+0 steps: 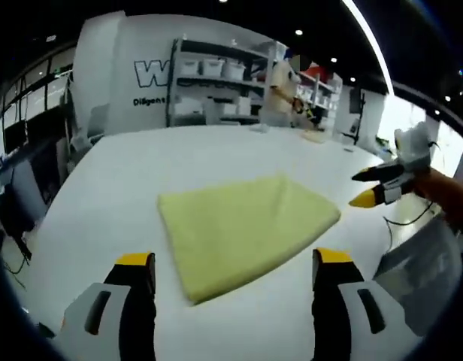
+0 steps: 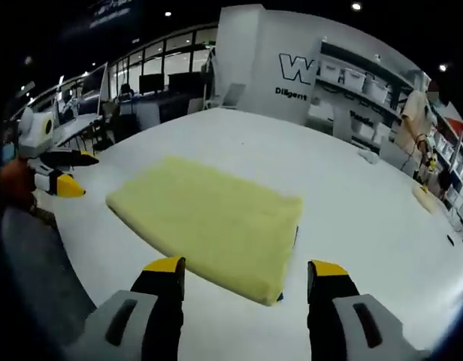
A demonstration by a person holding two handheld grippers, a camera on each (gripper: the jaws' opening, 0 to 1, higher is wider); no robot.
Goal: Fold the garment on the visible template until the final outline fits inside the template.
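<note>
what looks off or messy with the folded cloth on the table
Nothing stands out. The yellow cloth lies folded flat as a tidy rectangle on the white table, with no stray corners. A thin dark edge shows at its right side in the right gripper view. Both grippers are open and apart from it.

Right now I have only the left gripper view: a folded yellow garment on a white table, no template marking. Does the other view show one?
Observer: Possibly. In the right gripper view a thin dark line peeks out along one edge of the yellow garment.
Operator: Is the right hand-held gripper holding the cloth?
Observer: No. The right hand-held gripper is open, its jaws wide apart either side of the garment's near corner, gripping nothing.
</note>
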